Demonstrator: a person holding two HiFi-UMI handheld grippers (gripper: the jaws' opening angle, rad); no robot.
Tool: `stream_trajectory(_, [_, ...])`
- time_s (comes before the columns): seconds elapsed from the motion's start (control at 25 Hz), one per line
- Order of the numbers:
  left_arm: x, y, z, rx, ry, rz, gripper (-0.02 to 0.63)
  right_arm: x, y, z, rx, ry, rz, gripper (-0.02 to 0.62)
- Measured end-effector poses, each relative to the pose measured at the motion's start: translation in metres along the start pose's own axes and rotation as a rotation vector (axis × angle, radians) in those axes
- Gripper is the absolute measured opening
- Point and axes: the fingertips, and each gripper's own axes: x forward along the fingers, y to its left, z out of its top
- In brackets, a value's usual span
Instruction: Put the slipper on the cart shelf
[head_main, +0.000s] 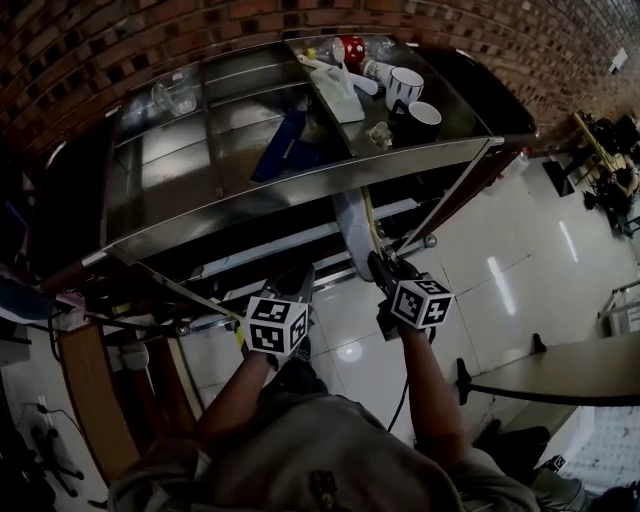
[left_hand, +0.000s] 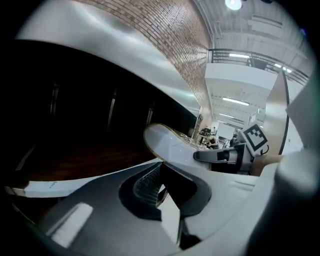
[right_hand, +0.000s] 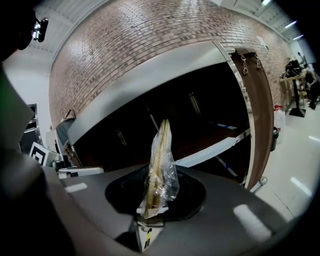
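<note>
A pale slipper (head_main: 352, 225) in clear plastic wrap is pinched at one end by my right gripper (head_main: 380, 265), which is shut on it. It points up and away, its far end at the front edge of the steel cart (head_main: 180, 190), above the lower shelf (head_main: 300, 255). In the right gripper view the slipper (right_hand: 159, 165) stands edge-on from the jaws (right_hand: 150, 210), before the dark shelf opening (right_hand: 220, 145). My left gripper (head_main: 297, 283) hangs beside it at the left, shut and empty (left_hand: 160, 167). From there I see the slipper (left_hand: 170, 145) and the right gripper (left_hand: 210, 156).
The cart's top carries two mugs (head_main: 405, 85) (head_main: 420, 118), a red object (head_main: 350, 48), a blue item (head_main: 285, 145), a glass (head_main: 175, 97) and a white packet (head_main: 340, 95). A table (head_main: 560, 370) stands at the right, wooden furniture (head_main: 95, 400) at the left.
</note>
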Motion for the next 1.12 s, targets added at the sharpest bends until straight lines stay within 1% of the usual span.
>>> stream_trajectory(0.24, [0.033,0.024,0.008,-0.024,0.037,-0.043,0.008,0.058,-0.026,0.018,0.011,0.015,-0.075,0.06])
stream_trajectory(0.4, [0.049,0.029,0.008,-0.013,0.059,-0.082,0.008,0.09,-0.038,0.03,-0.006,0.023,-0.108,0.06])
stream_trajectory(0.56, [0.061,0.026,0.008,-0.019,0.078,-0.113,0.008,0.108,-0.05,0.034,-0.008,0.035,-0.12,0.06])
stream_trajectory(0.68, [0.07,0.027,0.014,-0.025,0.079,-0.113,0.008,0.116,-0.057,0.04,-0.019,0.033,-0.126,0.064])
stream_trajectory(0.92, [0.09,0.02,0.024,-0.011,0.076,-0.088,0.008,0.128,-0.079,0.048,-0.093,0.048,-0.149,0.077])
stream_trajectory(1.0, [0.094,0.015,0.025,-0.013,0.076,-0.078,0.008,0.131,-0.085,0.048,-0.11,0.059,-0.152,0.096])
stream_trajectory(1.12, [0.101,0.01,0.027,-0.016,0.076,-0.057,0.008,0.136,-0.088,0.049,-0.124,0.08,-0.132,0.205])
